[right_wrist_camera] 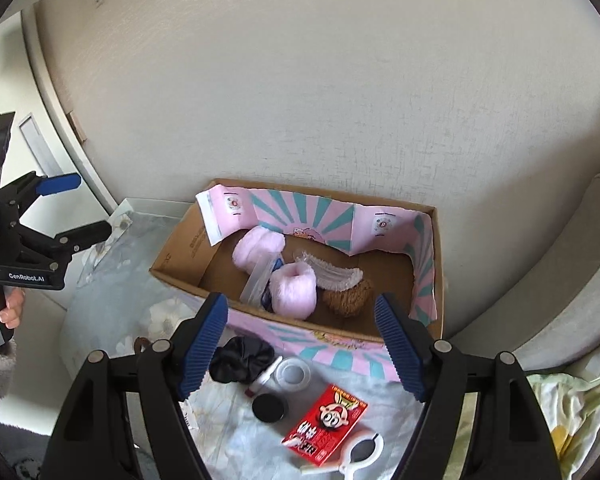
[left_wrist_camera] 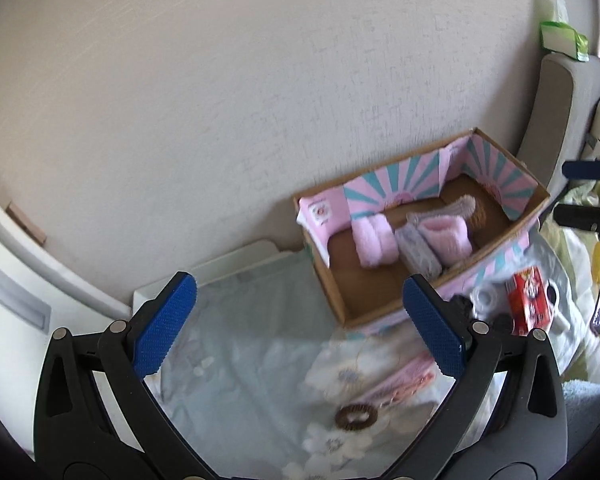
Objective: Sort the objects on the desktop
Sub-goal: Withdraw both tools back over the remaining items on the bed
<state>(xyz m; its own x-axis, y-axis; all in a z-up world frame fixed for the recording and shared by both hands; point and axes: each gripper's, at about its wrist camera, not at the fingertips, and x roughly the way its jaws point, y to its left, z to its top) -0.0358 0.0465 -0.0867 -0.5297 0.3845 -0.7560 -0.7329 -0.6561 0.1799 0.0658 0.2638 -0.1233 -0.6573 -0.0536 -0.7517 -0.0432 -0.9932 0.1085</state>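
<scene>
Nearest your left gripper [left_wrist_camera: 300, 328], a brown spiral hair tie [left_wrist_camera: 356, 415] lay on the floral cloth [left_wrist_camera: 260, 360] below its wide-spread, empty jaws. Your right gripper [right_wrist_camera: 300, 344] was equally spread and held nothing, hovering over a black scrunchie [right_wrist_camera: 242, 360], a clear tape roll [right_wrist_camera: 293, 373] and a red carton [right_wrist_camera: 326, 424]. Just beyond stood the cardboard box [right_wrist_camera: 180, 252], holding pink fluffy pieces [right_wrist_camera: 294, 288].
</scene>
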